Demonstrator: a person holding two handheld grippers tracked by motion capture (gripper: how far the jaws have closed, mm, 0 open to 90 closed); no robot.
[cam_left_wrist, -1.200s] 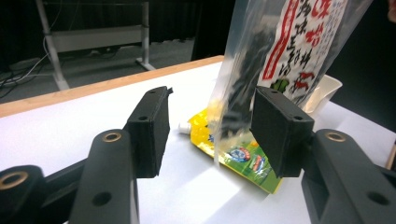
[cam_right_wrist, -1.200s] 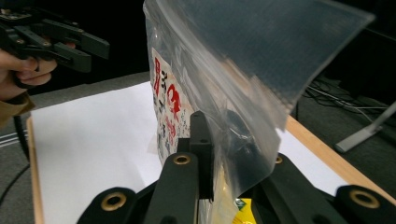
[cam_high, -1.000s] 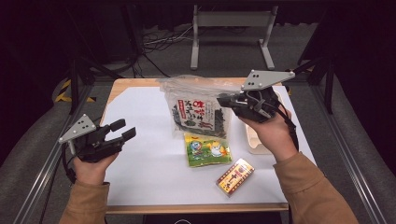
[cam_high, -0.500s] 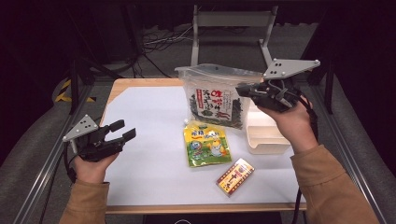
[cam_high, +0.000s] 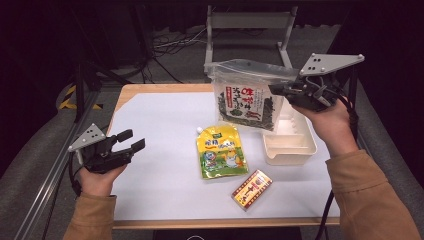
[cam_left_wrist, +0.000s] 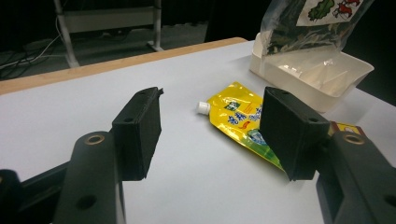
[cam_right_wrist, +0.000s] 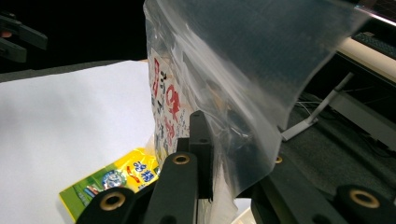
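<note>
Item in hand: clear bag of dried seaweed (cam_high: 248, 97) with a red-and-white label, held up off the bench (cam_high: 155, 125) by the right gripper (cam_high: 280, 90), whose jaws are closed on the bag's side edge; in the right gripper view the plastic film is pinched between the black jaws. The bag hangs upright, its lower end above the far part of the white tray (cam_high: 290, 145) at the bench's right side; whether it touches the tray cannot be told. Tray: otherwise bare as far as can be seen. Left gripper (cam_high: 131, 140): resting low at the bench's left edge, jaws parted, having just been opening a little, nothing between them; it points toward the yellow spout pouch (cam_left_wrist: 236, 119). Items lying flat on the bench: the yellow spout pouch, near the centre, just beside the tray; a small red-and-yellow box (cam_high: 252, 189), near the front edge, apart from both. Status, as judged: packing into the tray looks barely begun. The seaweed bag is lifted and nearly over its place but not set down; pouch and box are untouched and remain to be moved.
</note>
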